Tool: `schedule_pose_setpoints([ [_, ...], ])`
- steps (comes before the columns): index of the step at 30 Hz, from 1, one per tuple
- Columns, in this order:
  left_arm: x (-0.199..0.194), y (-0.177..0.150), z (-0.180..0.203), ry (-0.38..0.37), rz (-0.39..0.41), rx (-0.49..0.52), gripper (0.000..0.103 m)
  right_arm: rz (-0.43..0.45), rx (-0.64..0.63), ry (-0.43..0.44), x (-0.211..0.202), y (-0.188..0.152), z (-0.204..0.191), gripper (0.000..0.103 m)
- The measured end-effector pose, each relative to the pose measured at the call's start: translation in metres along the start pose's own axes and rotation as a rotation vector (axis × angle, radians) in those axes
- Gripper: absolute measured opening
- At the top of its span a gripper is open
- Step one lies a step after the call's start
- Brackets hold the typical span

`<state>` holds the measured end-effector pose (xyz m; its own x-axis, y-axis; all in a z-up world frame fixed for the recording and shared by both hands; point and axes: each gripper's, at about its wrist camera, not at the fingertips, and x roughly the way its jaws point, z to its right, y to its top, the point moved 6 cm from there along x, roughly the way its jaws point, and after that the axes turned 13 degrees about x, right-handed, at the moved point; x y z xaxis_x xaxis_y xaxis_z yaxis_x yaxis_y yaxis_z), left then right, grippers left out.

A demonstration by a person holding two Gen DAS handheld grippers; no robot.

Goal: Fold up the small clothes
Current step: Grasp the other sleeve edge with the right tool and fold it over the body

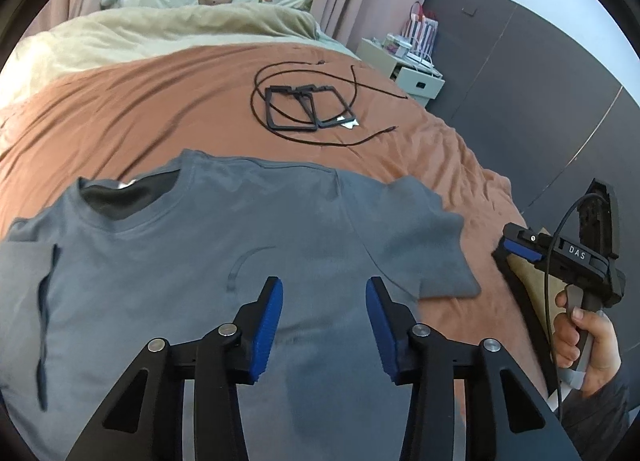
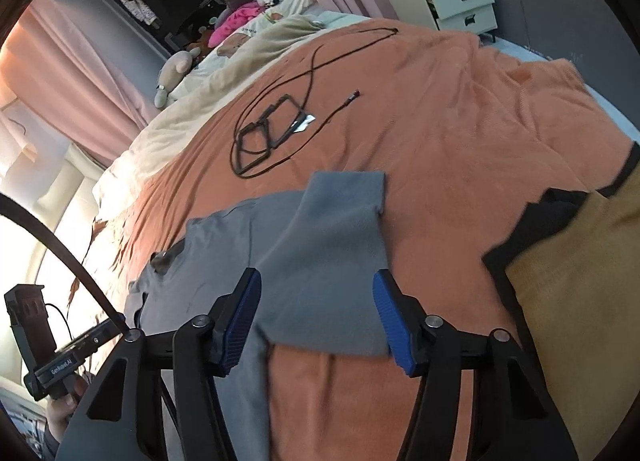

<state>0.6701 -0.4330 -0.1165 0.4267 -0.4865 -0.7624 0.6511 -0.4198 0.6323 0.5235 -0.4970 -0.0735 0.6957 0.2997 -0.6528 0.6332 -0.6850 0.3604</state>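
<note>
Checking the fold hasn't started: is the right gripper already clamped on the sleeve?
No. In the right wrist view the right gripper has open jaws above the grey sleeve, pads clear of the cloth.

One grey T-shirt [image 1: 208, 261], two black frames [image 1: 308, 109] — one cable [image 1: 360, 85]

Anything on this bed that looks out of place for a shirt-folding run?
Yes: black frames tangled with a loose black cable lie on the orange bedspread beyond the grey T-shirt. They are apart from the shirt, but have nothing to do with folding.

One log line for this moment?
shirt: flat on bed | left gripper: open above it | right gripper: open over sleeve
</note>
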Motion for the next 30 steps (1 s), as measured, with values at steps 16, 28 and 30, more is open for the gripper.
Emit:
schedule_pose_setpoints([
  [16, 0.093, 0.029, 0.002, -0.058, -0.027, 0.048, 0.019, -0.095, 0.152, 0.128, 0.085, 0.031, 0.043, 0.056],
  [28, 0.144, 0.019, 0.040, -0.124, -0.113, 0.098, 0.013, -0.161, 0.250, 0.181, 0.107, 0.043, 0.058, 0.008],
  [30, 0.152, 0.013, 0.043, -0.125, -0.133, 0.096, 0.013, -0.146, 0.233, 0.185, 0.102, 0.046, 0.050, 0.007],
])
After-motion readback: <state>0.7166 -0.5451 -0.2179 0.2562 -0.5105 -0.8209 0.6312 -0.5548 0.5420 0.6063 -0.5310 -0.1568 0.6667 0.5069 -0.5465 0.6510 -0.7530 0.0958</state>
